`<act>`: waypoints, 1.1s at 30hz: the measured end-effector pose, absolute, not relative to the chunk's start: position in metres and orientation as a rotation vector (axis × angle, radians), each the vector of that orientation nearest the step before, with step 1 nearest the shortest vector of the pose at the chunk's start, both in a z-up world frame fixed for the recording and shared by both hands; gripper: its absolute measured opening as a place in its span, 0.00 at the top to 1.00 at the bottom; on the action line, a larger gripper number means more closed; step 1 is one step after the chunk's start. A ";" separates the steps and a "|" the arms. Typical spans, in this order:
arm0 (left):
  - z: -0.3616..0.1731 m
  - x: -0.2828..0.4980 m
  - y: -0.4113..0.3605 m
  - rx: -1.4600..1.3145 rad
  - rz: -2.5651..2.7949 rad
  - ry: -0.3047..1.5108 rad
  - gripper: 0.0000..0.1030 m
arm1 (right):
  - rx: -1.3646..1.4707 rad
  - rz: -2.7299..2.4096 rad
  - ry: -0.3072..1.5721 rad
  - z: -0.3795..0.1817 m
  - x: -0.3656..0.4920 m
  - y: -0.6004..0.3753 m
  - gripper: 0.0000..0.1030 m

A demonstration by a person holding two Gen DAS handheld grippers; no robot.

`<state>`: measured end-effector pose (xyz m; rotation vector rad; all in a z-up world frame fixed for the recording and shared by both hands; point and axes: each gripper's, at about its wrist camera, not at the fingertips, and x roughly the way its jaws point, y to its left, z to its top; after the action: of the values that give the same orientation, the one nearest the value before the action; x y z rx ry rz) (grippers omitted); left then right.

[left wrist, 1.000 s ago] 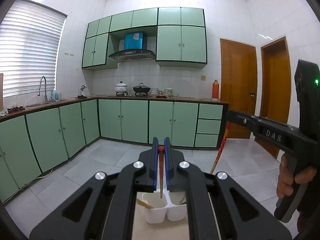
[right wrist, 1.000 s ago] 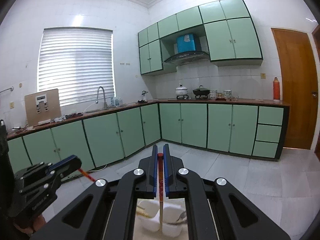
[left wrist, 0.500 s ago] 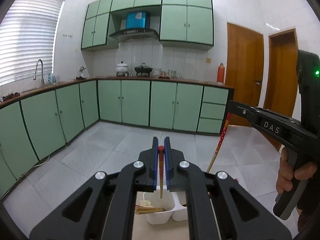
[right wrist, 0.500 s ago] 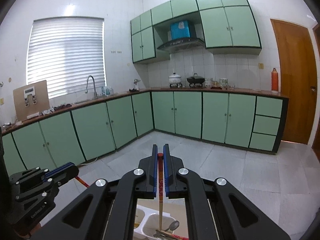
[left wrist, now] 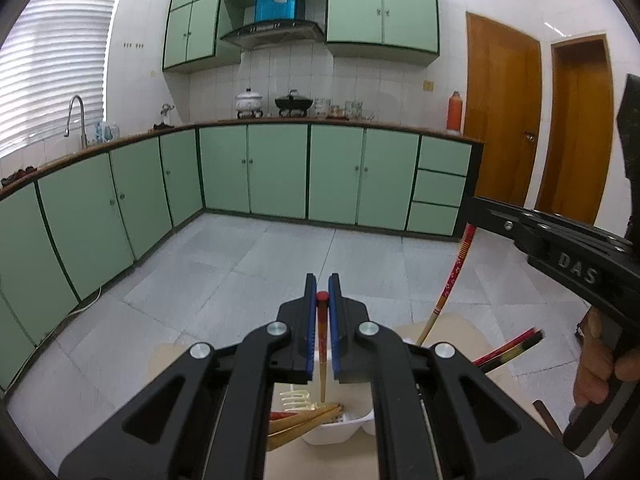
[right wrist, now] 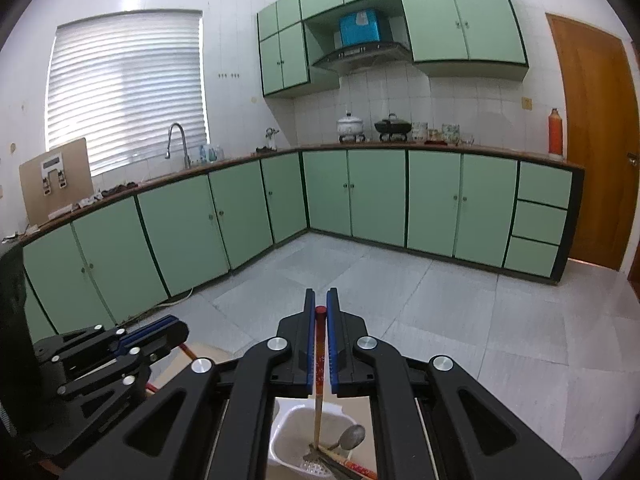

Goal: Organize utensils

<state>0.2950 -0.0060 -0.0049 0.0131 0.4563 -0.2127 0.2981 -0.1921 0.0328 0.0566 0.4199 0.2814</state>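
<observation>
A: Where are we in tidying the utensils?

B: By my reading, at the drop-in step. Each hand tool is carrying one chopstick, and both hang over the white holder [left wrist: 340, 428] standing on the small table [left wrist: 452, 332] right under the tools.

A: What are the tools doing?

B: The left gripper [left wrist: 322, 332] is closed on a red-topped chopstick [left wrist: 321, 344] that runs down between its blue pads, tip pointing into the holder's pocket directly below, where a fork and some wooden pieces already lie. The right gripper [right wrist: 319, 344] is likewise clamped on a second chopstick [right wrist: 318, 392], whose lower end reaches down into the holder [right wrist: 288, 432] beneath it, beside a metal spoon [right wrist: 352, 436].

A: And next?

B: Probably each stick needs lowering a little more, upright, into its pocket, and only then letting go. I can't tell whether either tip touches the bottom yet.

A: Any other pieces?

B: Off to the right of the left tool, a few dark chopsticks [left wrist: 508, 350] lie on the table, near the right tool's handle.
</observation>
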 end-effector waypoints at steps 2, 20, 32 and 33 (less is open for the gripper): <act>-0.013 0.300 -0.004 0.012 -0.208 0.473 0.95 | 0.056 0.286 0.448 0.023 0.300 -0.190 0.95; -0.017 0.287 0.007 0.010 -0.164 0.479 0.42 | 0.154 0.221 0.474 0.013 0.273 -0.224 0.54; 0.009 0.239 0.016 -0.017 -0.111 0.405 0.10 | 0.157 0.157 0.409 0.028 0.221 -0.238 0.18; 0.010 0.232 0.018 -0.028 -0.110 0.405 0.08 | 0.154 0.150 0.407 0.029 0.217 -0.238 0.16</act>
<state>0.2320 0.0181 0.0102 -0.0279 0.4049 -0.1105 0.2168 -0.2384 0.0286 0.1541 0.4071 0.1497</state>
